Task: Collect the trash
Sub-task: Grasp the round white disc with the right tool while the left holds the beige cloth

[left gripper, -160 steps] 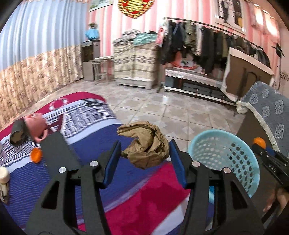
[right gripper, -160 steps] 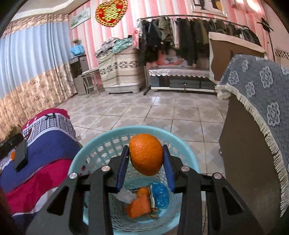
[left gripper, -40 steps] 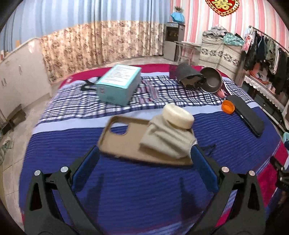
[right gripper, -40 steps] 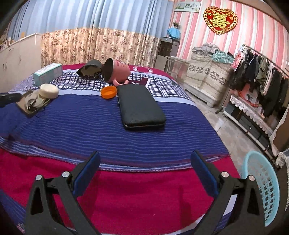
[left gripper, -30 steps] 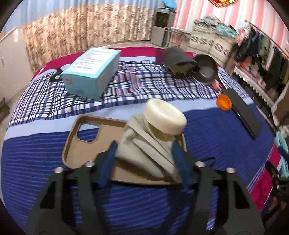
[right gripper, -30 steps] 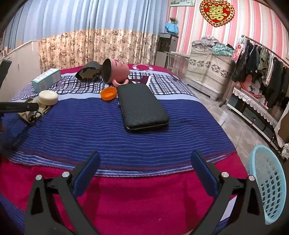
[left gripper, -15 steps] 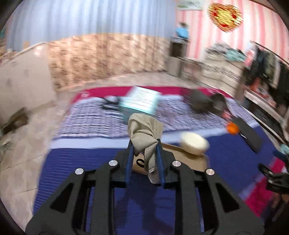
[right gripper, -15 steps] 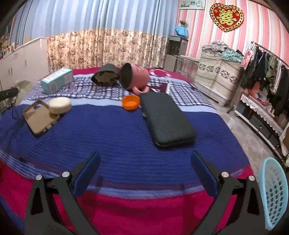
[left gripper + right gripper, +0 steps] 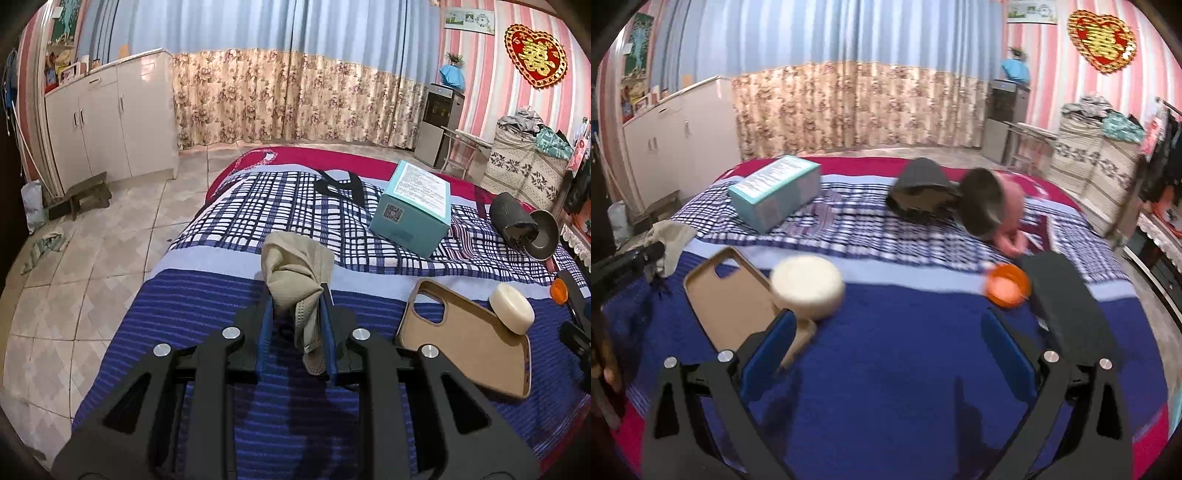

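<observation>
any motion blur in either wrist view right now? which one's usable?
Left wrist view: sharp, with the beige mask crisp in the left tongs; only fisheye bending at the edges. Right wrist view: smeared throughout, the cream puck and orange cap soft-edged; the right tongs themselves stay sharp.

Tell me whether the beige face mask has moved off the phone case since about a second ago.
Yes. The beige face mask is lifted clear of the phone case, pinched in the left hand-held gripper; the white round puck remains on it.
</observation>
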Demonstrator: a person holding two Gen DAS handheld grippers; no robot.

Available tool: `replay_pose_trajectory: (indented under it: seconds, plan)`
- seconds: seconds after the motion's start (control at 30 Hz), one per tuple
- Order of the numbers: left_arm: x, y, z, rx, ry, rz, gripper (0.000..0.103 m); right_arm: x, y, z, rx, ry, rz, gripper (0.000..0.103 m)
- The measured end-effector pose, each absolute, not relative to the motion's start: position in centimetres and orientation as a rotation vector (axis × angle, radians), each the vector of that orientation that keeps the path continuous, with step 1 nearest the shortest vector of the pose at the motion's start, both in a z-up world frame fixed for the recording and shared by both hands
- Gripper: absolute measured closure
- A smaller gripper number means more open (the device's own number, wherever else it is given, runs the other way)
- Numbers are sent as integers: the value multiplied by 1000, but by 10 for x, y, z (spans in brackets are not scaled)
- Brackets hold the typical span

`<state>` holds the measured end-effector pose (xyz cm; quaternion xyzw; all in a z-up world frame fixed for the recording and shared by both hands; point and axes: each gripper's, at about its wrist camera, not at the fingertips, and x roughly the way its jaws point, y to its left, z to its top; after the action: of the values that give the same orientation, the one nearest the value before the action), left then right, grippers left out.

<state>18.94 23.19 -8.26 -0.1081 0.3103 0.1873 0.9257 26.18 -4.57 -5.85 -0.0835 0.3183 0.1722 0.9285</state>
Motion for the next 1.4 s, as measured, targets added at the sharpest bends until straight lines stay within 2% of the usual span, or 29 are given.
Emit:
replay_pose_trajectory:
  seconds: [0.3,0.33,0.43,0.47,0.73,1.07,1.2,1.4]
  plan:
    - [190,232,-87,-229,636,380,81,295,5,-78,-193,747,435,6]
    - [189,233,-87,-230,636,380,81,299,8,-80,-177,772,453,8]
    - [189,233,-88,-232,636,381,81,301,11,-84,-168,795,492,41]
    - [190,233,-88,-231,636,380,81,300,10,-85,-161,794,502,42]
    - [190,233,-88,-231,638,382,81,268,-24,-64,-154,672,472,42]
    - [192,220,-82,-176,647,421,81,229,-163,-30,-120,603,278,42]
    - [191,195,-67,-192,642,363,81,208,-223,-20,-114,576,169,42]
    - [200,108,-36,-132,592,180,81,178,-317,-12,-65,547,-22,42]
